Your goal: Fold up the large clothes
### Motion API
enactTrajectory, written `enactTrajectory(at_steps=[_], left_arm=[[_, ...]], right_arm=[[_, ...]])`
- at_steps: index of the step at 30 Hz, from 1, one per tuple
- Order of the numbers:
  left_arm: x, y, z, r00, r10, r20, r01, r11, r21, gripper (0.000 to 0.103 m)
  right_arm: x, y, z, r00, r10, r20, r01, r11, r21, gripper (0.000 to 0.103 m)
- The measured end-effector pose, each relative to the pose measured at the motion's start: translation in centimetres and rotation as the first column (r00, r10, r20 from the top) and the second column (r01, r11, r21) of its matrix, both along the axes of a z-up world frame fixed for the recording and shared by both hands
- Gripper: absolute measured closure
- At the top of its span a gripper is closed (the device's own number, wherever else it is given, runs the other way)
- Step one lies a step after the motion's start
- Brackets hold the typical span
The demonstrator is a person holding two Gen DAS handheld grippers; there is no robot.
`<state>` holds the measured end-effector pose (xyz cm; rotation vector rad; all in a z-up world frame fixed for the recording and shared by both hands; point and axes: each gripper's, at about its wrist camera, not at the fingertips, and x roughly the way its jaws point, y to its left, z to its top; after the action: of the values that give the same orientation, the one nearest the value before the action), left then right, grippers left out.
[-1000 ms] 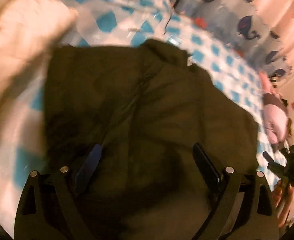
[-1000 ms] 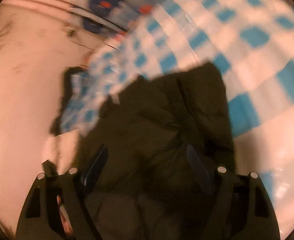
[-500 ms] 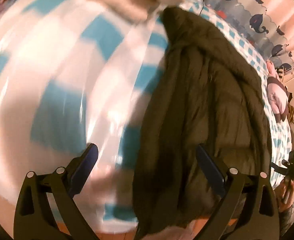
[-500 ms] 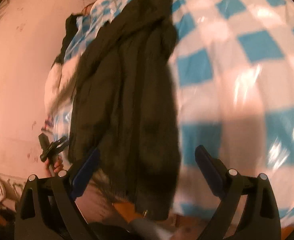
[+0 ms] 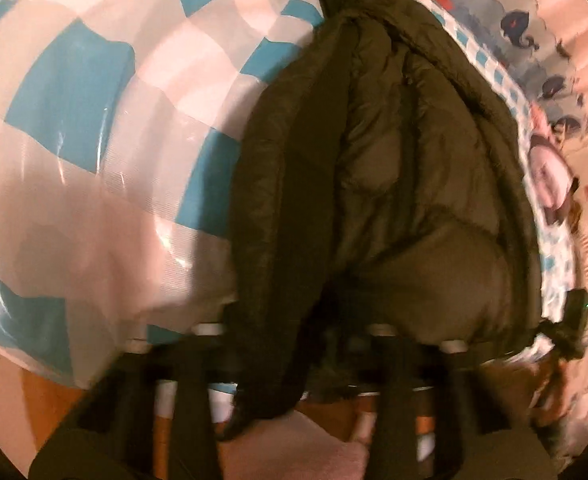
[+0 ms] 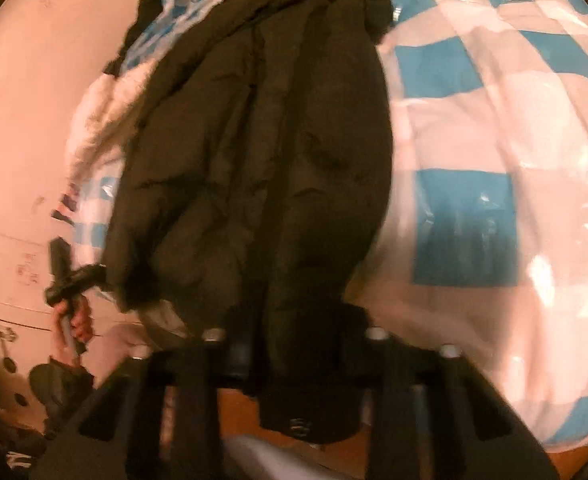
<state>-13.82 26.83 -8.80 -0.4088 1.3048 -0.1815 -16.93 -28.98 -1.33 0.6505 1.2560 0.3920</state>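
A dark puffy jacket (image 5: 394, 184) lies lengthwise on a bed covered by a blue-and-white checked sheet (image 5: 93, 140), folded into a long narrow bundle, its near end draped over the edge of the bed toward both cameras. In the left wrist view, the left claw (image 5: 298, 344) sits at the jacket's lower hem, its black frame pulled in close, and the dark fabric bunches between its fingers, so it is pinching the jacket's near end; a strip of the hem hangs down past it over the orange floor (image 5: 49, 392). In the right wrist view, the right claw (image 6: 294, 344) likewise has its fingers drawn in on the same jacket (image 6: 261, 152), with a flap bearing a snap button (image 6: 298, 425) hanging below it. The sheet (image 6: 494, 140) spreads wide to the right there. At the left of that view a hand (image 6: 73, 320) holds the other gripper by its handle beside the bed edge. Whale-print fabric (image 5: 534, 32) lies along the far side of the bed, and a pink stuffed toy (image 5: 550, 176) rests near it.
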Motion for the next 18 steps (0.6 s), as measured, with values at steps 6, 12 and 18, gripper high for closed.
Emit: enactTrajectory(at_steps=[6, 12, 18], left_arm=[[-0.5, -0.2, 4.1, 0.998, 0.02, 0.056, -0.015, 0.996, -0.091, 0.099], [-3.6, 0.1, 11.2, 0.986, 0.012, 0.163, 0.035, 0.959, -0.281, 0.099], [-9.4, 0.9, 9.1, 0.987, -0.143, 0.068, 0.154, 0.963, -0.221, 0.096]], right_arm=[[-0.1, -3.2, 3.3, 0.988, -0.13, 0.088, 0.1, 0.952, 0.289, 0.093], [-2.5, -6.6, 10.8, 0.963, -0.171, 0.211, 0.083, 0.925, 0.37, 0.093], [-8.3, -9.2, 8.4, 0.99, -0.069, 0.122, 0.034, 0.961, 0.274, 0.09]])
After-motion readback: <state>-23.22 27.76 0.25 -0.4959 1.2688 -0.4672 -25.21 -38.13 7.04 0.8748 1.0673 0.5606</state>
